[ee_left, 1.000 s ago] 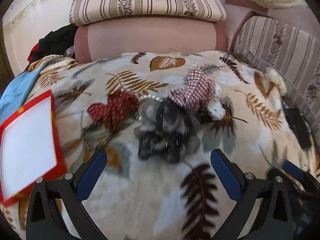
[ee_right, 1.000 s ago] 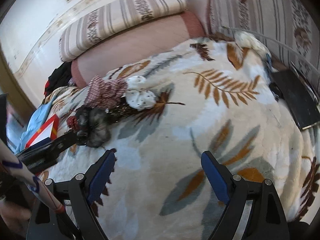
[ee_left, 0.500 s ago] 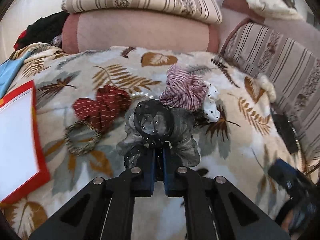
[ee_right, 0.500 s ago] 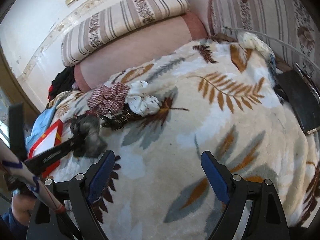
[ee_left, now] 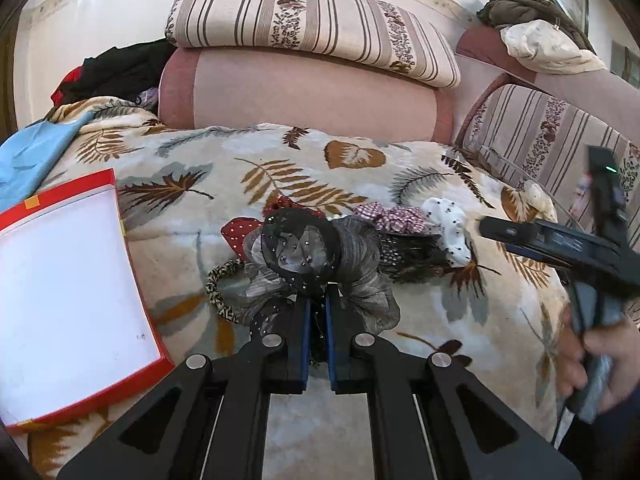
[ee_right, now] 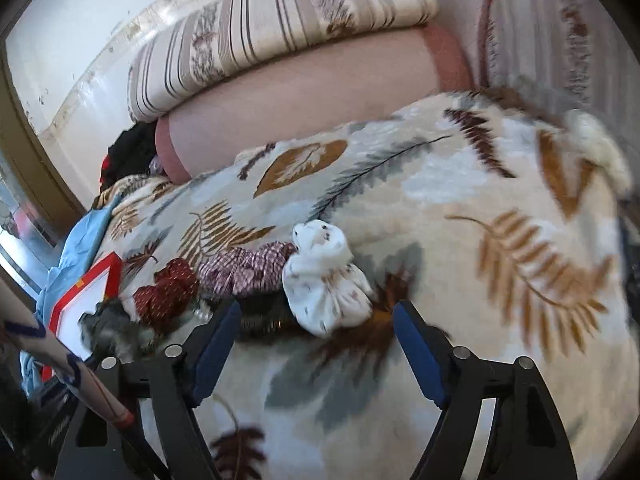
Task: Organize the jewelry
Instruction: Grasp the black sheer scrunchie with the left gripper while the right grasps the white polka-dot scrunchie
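My left gripper [ee_left: 318,300] is shut on a grey-and-black beaded scrunchie [ee_left: 304,256] and holds it above the leaf-print blanket [ee_left: 400,320]. Behind it lie a red dotted scrunchie [ee_left: 240,228], a checked scrunchie [ee_left: 392,216], a white dotted scrunchie [ee_left: 448,224] and a leopard-print band [ee_left: 218,292]. The jaws of my right gripper [ee_right: 316,314] are closing, and the white scrunchie [ee_right: 324,292] lies just beyond and between the blue fingers, untouched by the pads. Left of it are the checked scrunchie [ee_right: 244,268] and the red scrunchie [ee_right: 168,288]. The held grey scrunchie [ee_right: 108,328] shows blurred at the far left.
A red-rimmed box with a white inside [ee_left: 120,216] lies on the blanket at the left. A dark sequined piece [ee_left: 408,252] sits under the checked scrunchie. Striped cushions [ee_left: 312,28] and a pink bolster [ee_left: 300,96] close off the back. A blue cloth [ee_left: 32,152] lies beyond the box. A hand [ee_left: 592,352] holds the right gripper's handle.
My left gripper closed on the grey scrunchie and moved with it toward the red box. My right gripper swung left to the white scrunchie, and its fingers stand closer together.
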The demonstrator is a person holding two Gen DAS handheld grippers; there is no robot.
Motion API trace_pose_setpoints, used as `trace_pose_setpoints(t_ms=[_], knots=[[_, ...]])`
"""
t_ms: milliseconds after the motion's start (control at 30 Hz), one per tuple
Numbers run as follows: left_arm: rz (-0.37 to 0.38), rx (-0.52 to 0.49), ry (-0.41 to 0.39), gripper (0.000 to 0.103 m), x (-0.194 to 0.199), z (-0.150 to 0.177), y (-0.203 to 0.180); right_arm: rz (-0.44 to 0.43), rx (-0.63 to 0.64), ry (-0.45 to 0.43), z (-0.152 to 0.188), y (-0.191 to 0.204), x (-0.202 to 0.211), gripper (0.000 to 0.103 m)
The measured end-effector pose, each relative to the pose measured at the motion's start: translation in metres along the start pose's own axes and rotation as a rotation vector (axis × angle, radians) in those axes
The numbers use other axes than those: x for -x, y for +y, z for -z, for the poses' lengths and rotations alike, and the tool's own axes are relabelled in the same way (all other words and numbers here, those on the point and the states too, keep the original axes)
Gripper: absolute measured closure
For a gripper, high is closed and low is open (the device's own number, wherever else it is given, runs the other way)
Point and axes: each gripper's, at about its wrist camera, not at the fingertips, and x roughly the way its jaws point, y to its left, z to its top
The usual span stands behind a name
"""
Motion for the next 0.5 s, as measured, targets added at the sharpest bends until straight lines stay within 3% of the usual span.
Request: trace_pose_setpoints(t_ms=[100,167,200,233,333,500], knots=[[0.007,0.015,0.001,0.097,-0.006,-0.003,0.004,-0.002,0.004,0.039,-0.012,-0.001,-0.030,0.030],[0.004,0.017,0.002,0.097,-0.010,-0.004,0.006,-0.005,0.008,0.076,-0.014,-0.003,-0.051,0.049],[0.006,0.021,0.002,0.097,-0.011,-0.005,0.006,-0.007,0.003,0.093,-0.013,-0.006,-0.059,0.075],[0.011,0.023,0.003,0.097,-0.013,-0.005,0.006,-0.004,-0.003,0.106,-0.011,-0.009,-0.063,0.089],[0.014,0.028,-0.004,0.097,-0.014,-0.007,0.007,-0.027,-0.045,0.060,-0.013,-0.020,-0.051,0.090],[0.004,0.011,-0.040,0.097,-0.006,-0.010,0.004,-0.037,-0.012,-0.078,-0.021,-0.015,-0.011,0.090]])
